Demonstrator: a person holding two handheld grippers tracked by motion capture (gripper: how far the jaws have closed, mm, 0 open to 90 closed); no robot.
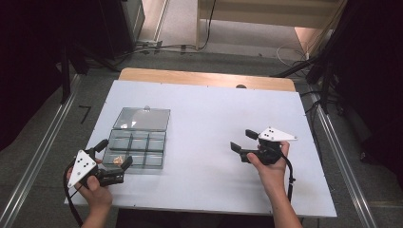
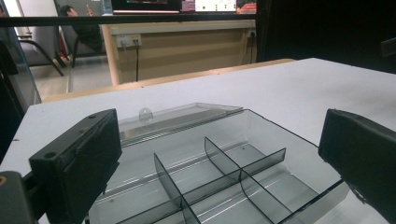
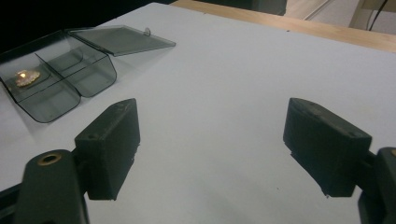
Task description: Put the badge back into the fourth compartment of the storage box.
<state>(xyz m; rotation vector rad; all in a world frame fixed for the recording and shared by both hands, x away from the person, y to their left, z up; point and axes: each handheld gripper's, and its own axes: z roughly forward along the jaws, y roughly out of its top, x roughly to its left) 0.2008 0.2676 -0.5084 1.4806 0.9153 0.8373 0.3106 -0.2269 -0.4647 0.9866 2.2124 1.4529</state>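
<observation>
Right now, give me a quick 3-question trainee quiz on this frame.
1. True or false: the lid of the divided box is closed.
2. What lies in the box's near-left compartment? A) a small gold-coloured item B) a screw C) nothing
3. Fill in: the right claw hovers over bare table with its jaws ____ and nothing between them.

Key
1. False: the lid lies folded back flat on the table behind the box.
2. A: the gold-coloured item sits there, close to the left claw, whose jaws straddle that corner of the box.
3. open
</observation>
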